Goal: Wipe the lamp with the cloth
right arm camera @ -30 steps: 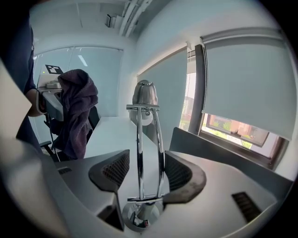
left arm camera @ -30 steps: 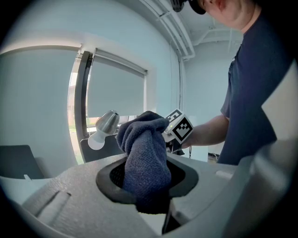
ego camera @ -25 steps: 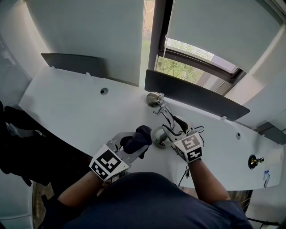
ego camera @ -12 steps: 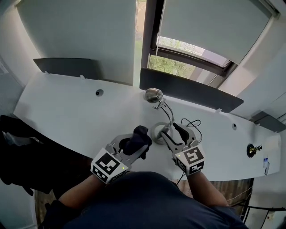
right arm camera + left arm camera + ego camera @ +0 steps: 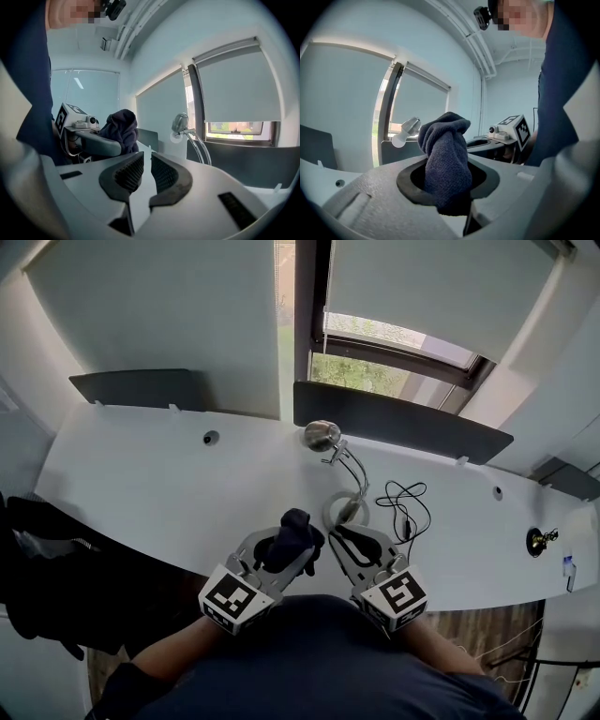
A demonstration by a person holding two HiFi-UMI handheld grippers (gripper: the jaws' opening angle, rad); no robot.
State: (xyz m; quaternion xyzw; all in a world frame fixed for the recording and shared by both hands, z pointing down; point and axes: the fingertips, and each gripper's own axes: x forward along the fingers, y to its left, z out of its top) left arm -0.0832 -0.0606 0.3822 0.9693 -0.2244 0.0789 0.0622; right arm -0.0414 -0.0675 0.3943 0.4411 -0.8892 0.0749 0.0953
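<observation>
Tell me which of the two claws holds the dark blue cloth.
The left claw: the dark blue cloth is pinched between its jaws, while the right claw is closing on nothing.

Left hand-held gripper (image 5: 292, 542) and right hand-held gripper (image 5: 352, 538): grey moulded bodies, black ribbed pads (image 5: 129, 173), and at the rear a white cube (image 5: 394, 596) with black square markers. The right jaws are closing, with nothing between them. The person wears a dark navy short-sleeved top (image 5: 309, 662).
</observation>
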